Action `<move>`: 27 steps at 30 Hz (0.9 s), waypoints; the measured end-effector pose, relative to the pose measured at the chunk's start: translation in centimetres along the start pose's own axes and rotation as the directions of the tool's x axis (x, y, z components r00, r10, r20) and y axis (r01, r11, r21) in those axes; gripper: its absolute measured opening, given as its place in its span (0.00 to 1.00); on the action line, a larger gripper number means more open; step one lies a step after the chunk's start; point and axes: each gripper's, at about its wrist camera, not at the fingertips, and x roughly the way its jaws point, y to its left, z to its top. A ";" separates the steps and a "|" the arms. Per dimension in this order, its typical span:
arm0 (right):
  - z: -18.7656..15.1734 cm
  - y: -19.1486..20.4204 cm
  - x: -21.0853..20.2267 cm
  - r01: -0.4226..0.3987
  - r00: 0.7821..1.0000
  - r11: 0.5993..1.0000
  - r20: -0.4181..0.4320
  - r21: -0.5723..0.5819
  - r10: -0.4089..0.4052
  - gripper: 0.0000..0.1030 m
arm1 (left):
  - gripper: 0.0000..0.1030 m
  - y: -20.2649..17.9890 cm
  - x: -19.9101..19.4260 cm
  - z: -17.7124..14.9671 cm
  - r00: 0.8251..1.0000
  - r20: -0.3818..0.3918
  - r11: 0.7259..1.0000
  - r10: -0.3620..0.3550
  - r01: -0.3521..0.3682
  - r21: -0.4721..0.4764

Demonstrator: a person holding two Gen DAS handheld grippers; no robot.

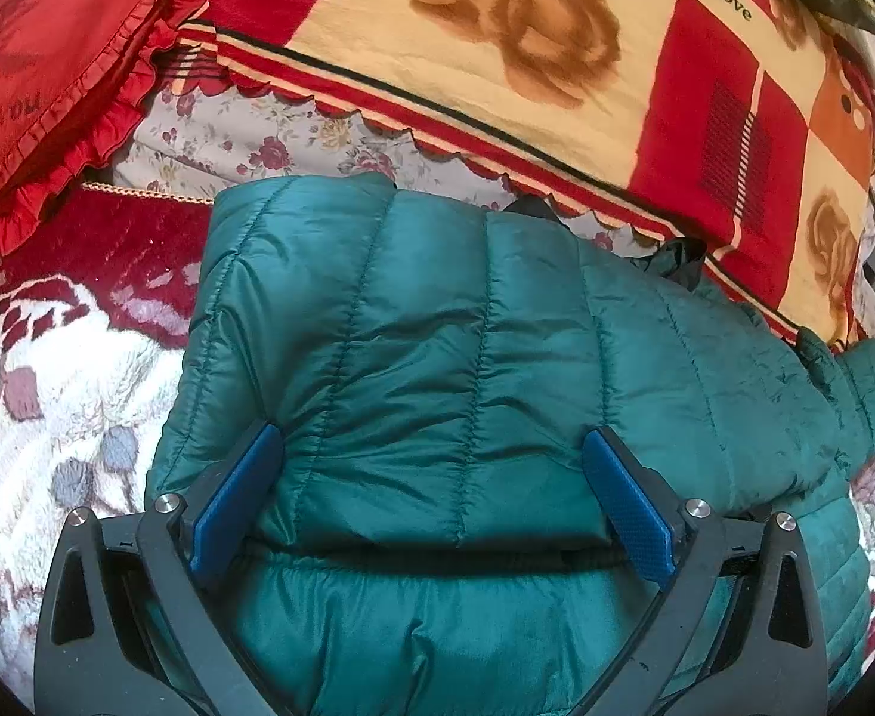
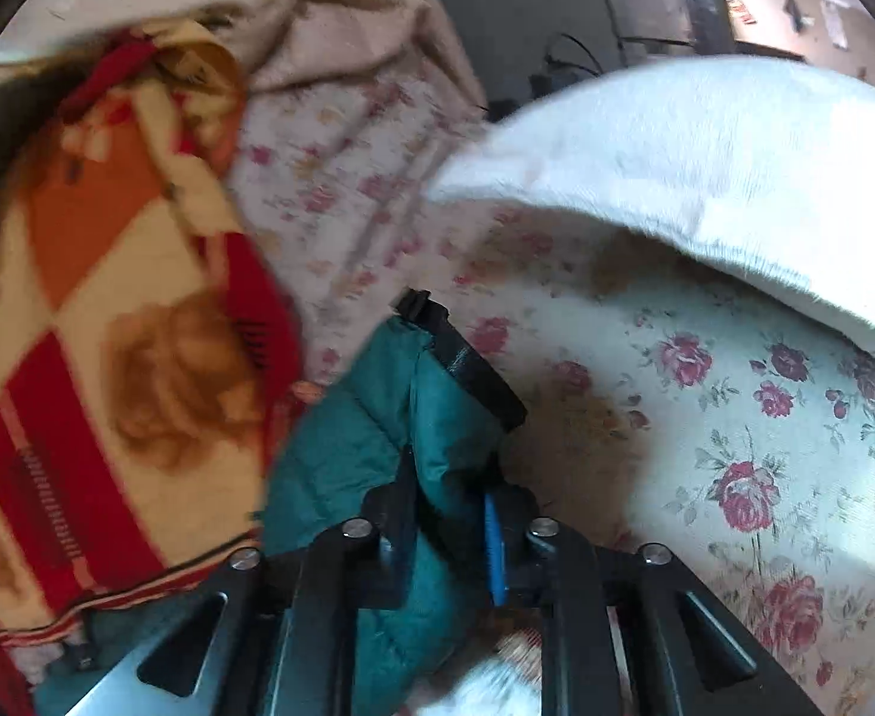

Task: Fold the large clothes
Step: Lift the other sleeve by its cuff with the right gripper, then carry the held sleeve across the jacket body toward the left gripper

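A teal quilted puffer jacket (image 1: 437, 346) lies folded over on the bed and fills the middle of the left wrist view. My left gripper (image 1: 431, 447) is open, its blue pads (image 1: 240, 489) spread wide over the jacket's folded edge, holding nothing. In the right wrist view my right gripper (image 2: 449, 501) is shut on a bunched part of the teal jacket (image 2: 437, 417), near its black trim (image 2: 467, 358). The rest of the jacket is out of that view.
A red and cream rose blanket (image 1: 497, 48) lies behind the jacket. A red frilled cushion (image 1: 37, 77) sits at the far left. A floral sheet (image 2: 765, 447) and a white pillow (image 2: 705, 167) lie to the right of my right gripper.
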 end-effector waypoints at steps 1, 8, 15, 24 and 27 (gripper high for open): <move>-0.1 0.6 -0.8 -0.021 1.000 0.999 0.009 -0.028 0.021 0.14 | 0.98 0.0 0.0 0.0 1.000 0.000 1.000 0.000 0.000 -0.001; -2.0 4.8 -6.2 -0.153 0.987 0.977 0.019 -0.151 0.157 0.12 | 0.99 -0.1 0.0 0.0 1.000 -0.002 1.000 0.003 -0.003 0.003; -5.3 10.1 -8.7 -0.252 0.967 0.937 -0.031 -0.240 0.252 0.11 | 0.99 -0.1 0.0 0.0 1.000 -0.002 1.000 0.005 -0.005 0.004; -9.9 16.3 -9.7 -0.373 0.928 0.867 -0.154 -0.332 0.340 0.10 | 0.99 -0.1 0.0 0.0 1.000 -0.002 1.000 0.007 -0.007 0.004; -11.6 18.3 -9.6 -0.412 0.910 0.841 -0.205 -0.351 0.360 0.10 | 0.99 -0.1 0.1 0.0 1.000 -0.002 1.000 0.010 -0.010 0.007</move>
